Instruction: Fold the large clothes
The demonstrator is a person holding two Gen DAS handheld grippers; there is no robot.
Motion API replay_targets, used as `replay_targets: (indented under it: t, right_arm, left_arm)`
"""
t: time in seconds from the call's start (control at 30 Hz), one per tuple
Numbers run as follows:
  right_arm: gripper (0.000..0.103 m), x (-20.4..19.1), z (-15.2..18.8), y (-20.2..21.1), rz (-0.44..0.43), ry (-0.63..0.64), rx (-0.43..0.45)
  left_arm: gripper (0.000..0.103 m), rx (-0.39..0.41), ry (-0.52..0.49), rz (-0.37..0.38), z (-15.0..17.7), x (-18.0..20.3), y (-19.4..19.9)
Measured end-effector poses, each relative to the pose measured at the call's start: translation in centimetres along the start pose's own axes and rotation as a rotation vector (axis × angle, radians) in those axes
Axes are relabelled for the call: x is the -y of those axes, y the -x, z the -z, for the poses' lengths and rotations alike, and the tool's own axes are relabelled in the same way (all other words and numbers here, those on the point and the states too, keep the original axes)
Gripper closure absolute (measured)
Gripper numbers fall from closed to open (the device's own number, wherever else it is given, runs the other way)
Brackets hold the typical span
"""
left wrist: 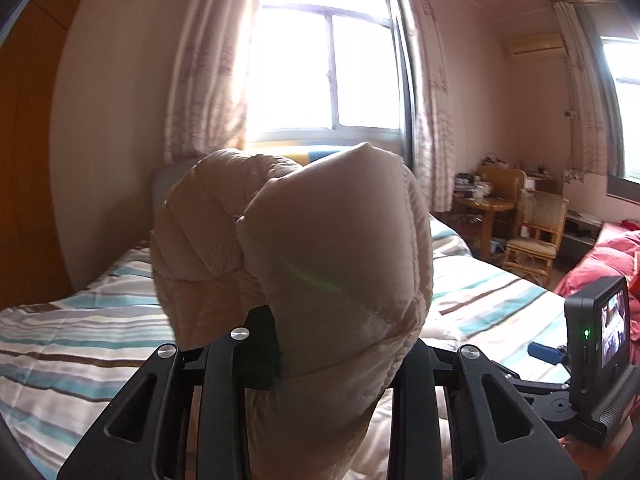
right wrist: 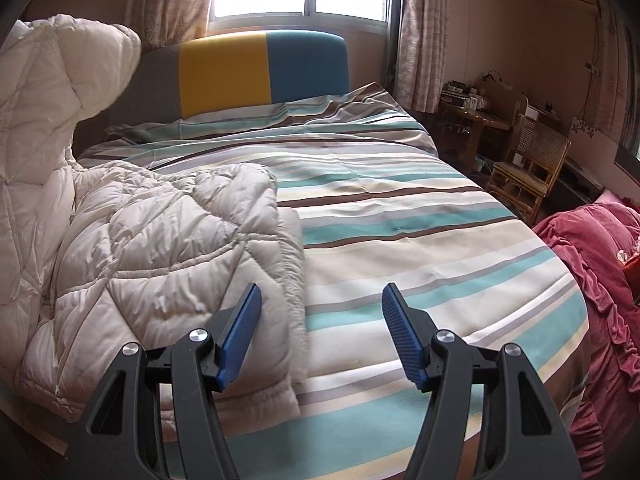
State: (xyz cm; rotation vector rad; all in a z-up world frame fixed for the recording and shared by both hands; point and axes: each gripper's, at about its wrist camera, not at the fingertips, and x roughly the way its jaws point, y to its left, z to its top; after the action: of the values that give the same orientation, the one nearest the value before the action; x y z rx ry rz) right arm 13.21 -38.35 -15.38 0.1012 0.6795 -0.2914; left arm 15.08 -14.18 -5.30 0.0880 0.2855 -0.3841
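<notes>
Folding mid-way: left gripper (left wrist: 320, 344) clenched on a bunched corner of the quilt (right wrist: 160, 248), held high over the striped bed (right wrist: 420, 240). Right gripper (right wrist: 320, 336) spread wide, holding nothing, hovering just beside the quilt's near edge. Rest of quilt heaped on bed's left side, part doubled over. Next, probably: grab a second corner, pull taut, lay flat. Puffy, stitched, slippery-looking cream fabric; bulky, likely to spring back.
</notes>
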Motion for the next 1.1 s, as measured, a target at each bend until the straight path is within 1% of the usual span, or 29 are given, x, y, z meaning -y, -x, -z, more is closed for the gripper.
replay_targets:
  t: [0.13,0.27,0.33,0.47,0.5,0.53,0.63,0.7,0.77,0.9,0.93,1.1]
  right_arm:
    - [0.04,1.0,0.1,-0.2,0.024,-0.021,-0.013]
    - [0.04,2.2,0.3,-0.5,0.042,-0.049,-0.029]
    - [0.04,2.8,0.3,-0.6,0.047,-0.063,-0.033]
    - [0.04,3.9,0.4,-0.6,0.048,-0.091,-0.035]
    - [0.04,4.1,0.5,-0.6,0.049,-0.095,-0.036]
    - [0.04,4.2,0.5,-0.6,0.051,-0.097,-0.037]
    - [0.04,4.4,0.7,-0.7,0.039,-0.106,-0.038]
    - [0.04,4.6,0.8,-0.5,0.03,-0.112,-0.034]
    - [0.04,4.9,0.6,-0.1,0.0,-0.135,-0.017]
    - [0.038,5.3,-0.5,1.4,-0.113,-0.176,0.056]
    - [0.038,5.2,-1.0,2.0,-0.158,-0.181,0.08]
    - [0.038,3.6,-2.6,3.5,-0.301,-0.151,0.105]
  left_arm:
    - [0.075,-0.055,-0.018,0.053,0.8,1.4,-1.4]
    - [0.075,-0.102,-0.042,0.085,1.6,3.1,-2.7]
    - [0.071,-0.114,-0.07,0.102,2.2,4.2,-3.2]
    - [0.068,-0.144,-0.13,0.141,3.6,6.1,-4.0]
    - [0.065,-0.156,-0.145,0.162,4.2,6.7,-4.3]
    - [0.063,-0.165,-0.147,0.178,4.5,7.0,-4.5]
    - [0.063,-0.216,-0.118,0.248,5.9,7.4,-5.6]
    - [0.062,-0.229,-0.113,0.262,6.3,7.5,-5.9]
    - [0.06,-0.237,-0.108,0.278,6.8,7.6,-6.2]
    - [0.06,-0.239,-0.122,0.304,7.7,7.9,-6.1]
    - [0.06,-0.239,-0.13,0.308,7.8,8.1,-6.0]
    - [0.06,-0.238,-0.136,0.311,7.7,8.1,-6.1]
